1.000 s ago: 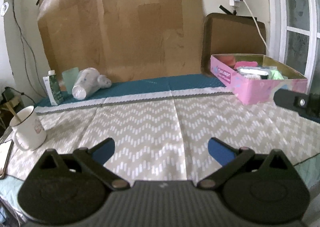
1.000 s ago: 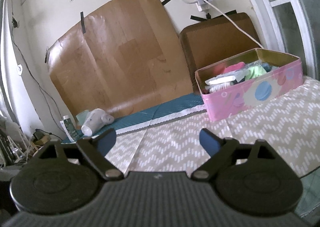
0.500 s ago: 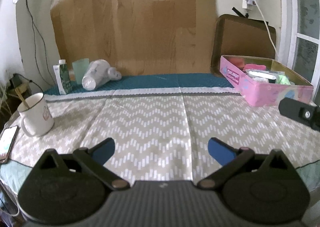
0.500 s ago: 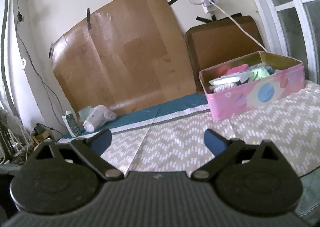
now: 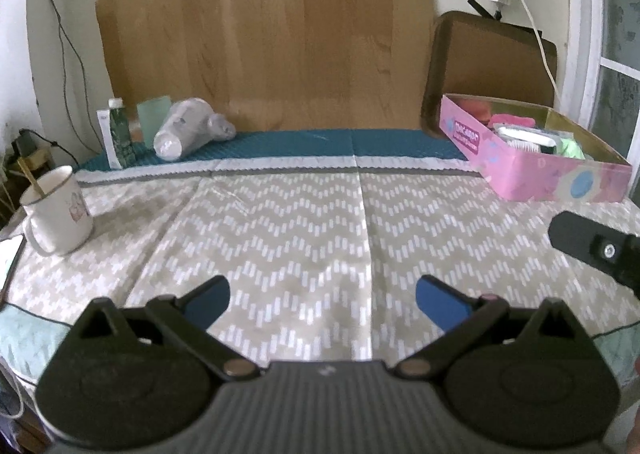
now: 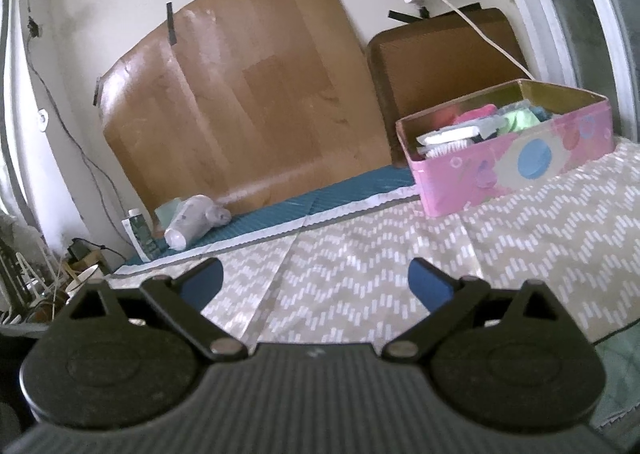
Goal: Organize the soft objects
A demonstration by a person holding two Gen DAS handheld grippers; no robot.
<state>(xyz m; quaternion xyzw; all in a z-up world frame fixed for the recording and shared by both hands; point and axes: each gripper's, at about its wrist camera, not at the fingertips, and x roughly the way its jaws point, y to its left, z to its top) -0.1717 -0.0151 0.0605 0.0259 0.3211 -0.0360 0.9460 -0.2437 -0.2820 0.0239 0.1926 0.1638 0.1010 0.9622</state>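
Observation:
A pink box (image 5: pixel 532 177) (image 6: pixel 504 169) stands at the table's back right, filled with pink, red and green soft items and a white brush (image 5: pixel 524 139) (image 6: pixel 448 139). My left gripper (image 5: pixel 322 296) hovers open over the chevron tablecloth (image 5: pixel 280 238), nothing between its blue fingertips. My right gripper (image 6: pixel 316 278) is also open and empty, low over the tablecloth (image 6: pixel 360 262), with the box ahead to its right. A black part of the right gripper (image 5: pixel 596 250) shows at the right edge of the left wrist view.
A white mug (image 5: pixel 56 209) with a stick in it stands at the left edge. At the back left are a small green carton (image 5: pixel 116 137), a pale green cup (image 5: pixel 154 125) and a white bottle (image 5: pixel 184 133) lying on its side. Cardboard leans against the wall.
The left wrist view has rolled level and the table's left side with the mug now shows more fully. The right gripper's jaws spread slightly wider. Nothing on the table moved.

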